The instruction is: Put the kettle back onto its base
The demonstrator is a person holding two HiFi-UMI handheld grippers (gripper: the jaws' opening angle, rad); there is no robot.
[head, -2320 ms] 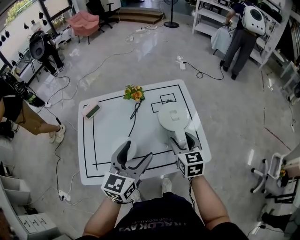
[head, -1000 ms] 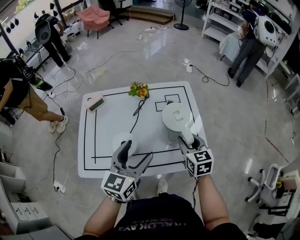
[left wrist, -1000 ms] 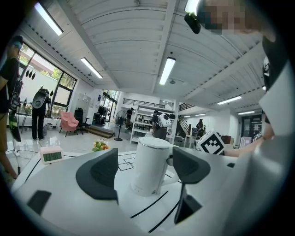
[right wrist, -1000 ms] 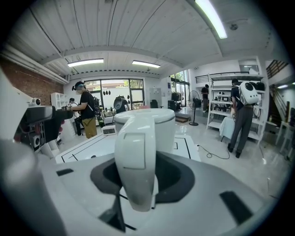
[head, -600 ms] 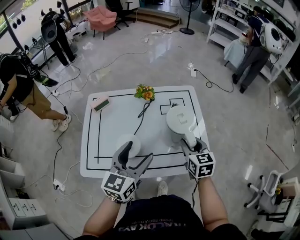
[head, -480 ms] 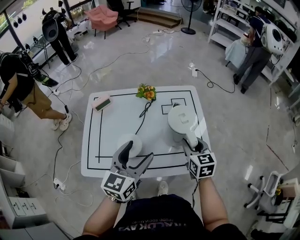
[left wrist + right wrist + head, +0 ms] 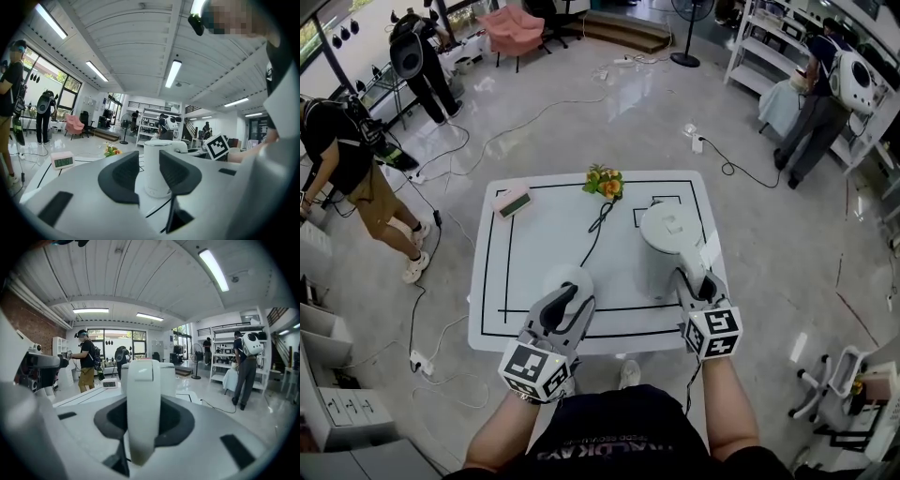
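The right gripper (image 7: 694, 281) has its jaws closing on the kettle's handle (image 7: 143, 394), and the dark pads (image 7: 180, 420) sit against both sides of it. The handle stands upright between them and fills the gap. The kettle (image 7: 666, 234) is white and cylindrical, with a flat lid. It stands straight, directly ahead of this gripper, with its body rising just beyond the jaws. Its bottom is at the white table (image 7: 525, 272) or just over it (which of the two cannot be told).

The left gripper (image 7: 567, 298) is also closing its jaws, but a clear gap remains between them and the pads (image 7: 126, 176) press on nothing. In the left gripper view the kettle (image 7: 157, 152) shows through that gap, well beyond the tips and off to this gripper's right.

The round white base (image 7: 567, 278) lies flat on the table right at the left gripper's tips, well apart from the kettle. Its dark cord (image 7: 598, 225) runs away from the gripper toward a small bunch of flowers (image 7: 605, 181) at the far edge. A small digital clock (image 7: 62, 161) sits ahead and to the left.
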